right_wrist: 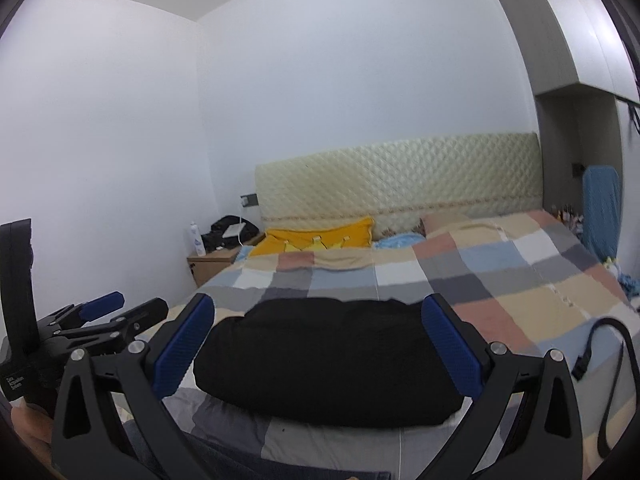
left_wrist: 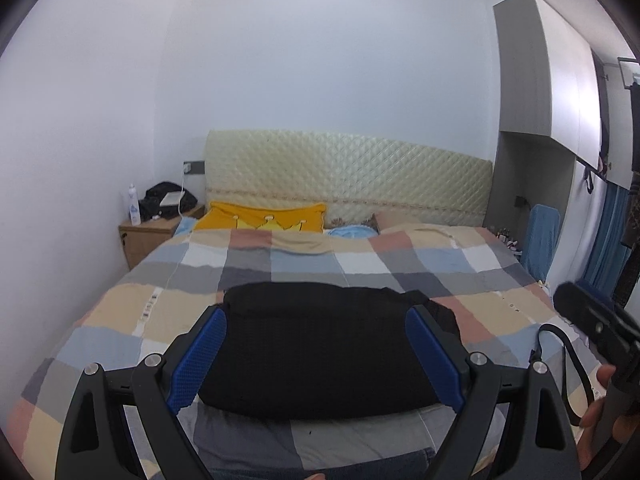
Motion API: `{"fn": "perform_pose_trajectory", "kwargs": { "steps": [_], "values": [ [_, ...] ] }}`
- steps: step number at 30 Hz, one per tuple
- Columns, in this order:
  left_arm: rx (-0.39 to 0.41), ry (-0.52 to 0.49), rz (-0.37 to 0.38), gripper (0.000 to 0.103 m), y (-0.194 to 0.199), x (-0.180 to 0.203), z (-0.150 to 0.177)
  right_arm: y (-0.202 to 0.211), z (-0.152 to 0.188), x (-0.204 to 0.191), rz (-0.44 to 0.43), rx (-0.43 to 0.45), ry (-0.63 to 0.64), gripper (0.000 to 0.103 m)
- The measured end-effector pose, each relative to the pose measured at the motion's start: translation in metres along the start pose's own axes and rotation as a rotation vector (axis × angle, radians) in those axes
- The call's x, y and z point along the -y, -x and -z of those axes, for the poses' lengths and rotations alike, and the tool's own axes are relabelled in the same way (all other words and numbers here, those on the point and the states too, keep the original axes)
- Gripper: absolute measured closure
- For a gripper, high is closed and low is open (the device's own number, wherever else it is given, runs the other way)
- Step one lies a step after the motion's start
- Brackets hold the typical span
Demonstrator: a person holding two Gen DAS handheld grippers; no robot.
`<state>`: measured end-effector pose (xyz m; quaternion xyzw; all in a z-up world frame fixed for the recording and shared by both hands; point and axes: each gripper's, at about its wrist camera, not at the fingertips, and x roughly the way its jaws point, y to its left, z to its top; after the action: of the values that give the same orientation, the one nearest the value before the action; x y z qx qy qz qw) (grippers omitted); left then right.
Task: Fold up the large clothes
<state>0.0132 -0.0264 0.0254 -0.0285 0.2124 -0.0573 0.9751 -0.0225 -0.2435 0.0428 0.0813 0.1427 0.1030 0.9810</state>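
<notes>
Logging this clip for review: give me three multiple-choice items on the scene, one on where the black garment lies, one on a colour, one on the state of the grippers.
1. Where does the black garment lie?
A. on the nightstand
B. on the checked bedspread, near the foot of the bed
C. over the headboard

2. What colour is the pillow at the head of the bed?
A. yellow
B. green
C. red

3. How do the left gripper and the right gripper stand?
A. both shut on the garment
B. one open, one shut
C. both open, holding nothing

Key: 1 B, the garment lies as a compact bundle on the spread; 2 A, the pillow is plainly yellow; 3 C, each view shows blue pads wide apart, cloth lying free.
</notes>
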Motion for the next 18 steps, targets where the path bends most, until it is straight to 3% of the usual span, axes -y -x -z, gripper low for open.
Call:
{"fn": "perform_pose_trajectory", "kwargs": {
  "steps": [7, 18],
  "values": [
    [-0.041, 0.003, -0.011, 0.012, -0.008, 0.000, 0.014, -0.008, 0.023, 0.004, 0.083, -0.057, 0.022, 0.000],
    [-0.104, 0.005, -0.048, 0.012, -0.019, -0.008, 0.030, -0.025, 0.049, 0.011, 0.088, -0.138, -0.011, 0.000]
  ]
}}
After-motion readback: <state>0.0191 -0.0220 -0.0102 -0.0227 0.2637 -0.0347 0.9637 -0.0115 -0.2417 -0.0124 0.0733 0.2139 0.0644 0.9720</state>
